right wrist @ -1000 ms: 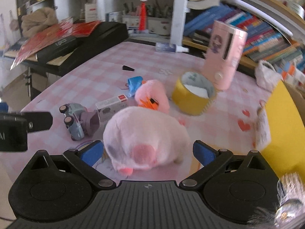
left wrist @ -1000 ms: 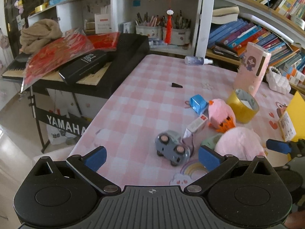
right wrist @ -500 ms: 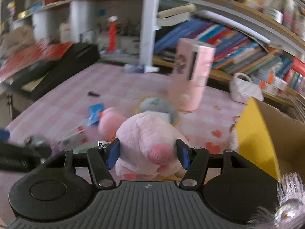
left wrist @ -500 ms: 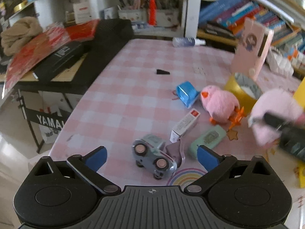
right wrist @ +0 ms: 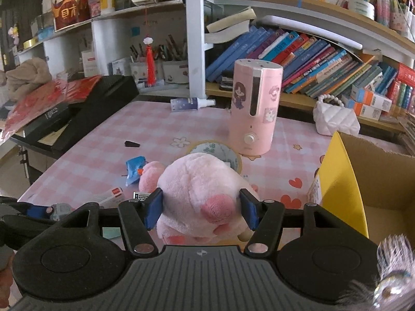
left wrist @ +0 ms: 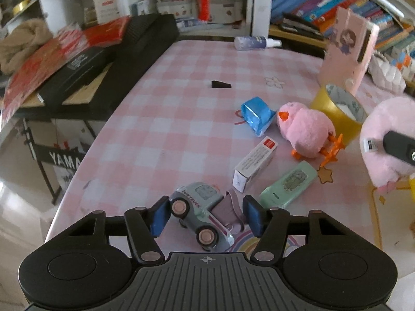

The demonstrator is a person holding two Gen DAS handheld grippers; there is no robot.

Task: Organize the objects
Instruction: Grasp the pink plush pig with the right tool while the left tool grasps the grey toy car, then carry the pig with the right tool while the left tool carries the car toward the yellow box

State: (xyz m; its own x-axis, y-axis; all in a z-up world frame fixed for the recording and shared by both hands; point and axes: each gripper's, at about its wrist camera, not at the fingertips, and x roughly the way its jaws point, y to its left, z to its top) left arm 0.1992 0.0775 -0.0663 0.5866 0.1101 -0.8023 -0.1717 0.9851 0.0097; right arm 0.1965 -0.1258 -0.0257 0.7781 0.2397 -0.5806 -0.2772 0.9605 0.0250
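The right claw [right wrist: 201,211], closed a moment ago on the pink plush pig [right wrist: 199,191], now carries it above the counter [left wrist: 181,119] beside the yellow box [right wrist: 337,181], while the left claw [left wrist: 205,216] has just narrowed around the toy truck [left wrist: 201,213], seemingly touching it.

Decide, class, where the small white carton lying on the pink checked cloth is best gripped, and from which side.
Probably across the two long sides of the small white carton at mid-length, coming from above. It lies flat, long and narrow. Its near end almost meets the toy truck, which the left gripper straddles, so the ends look crowded.
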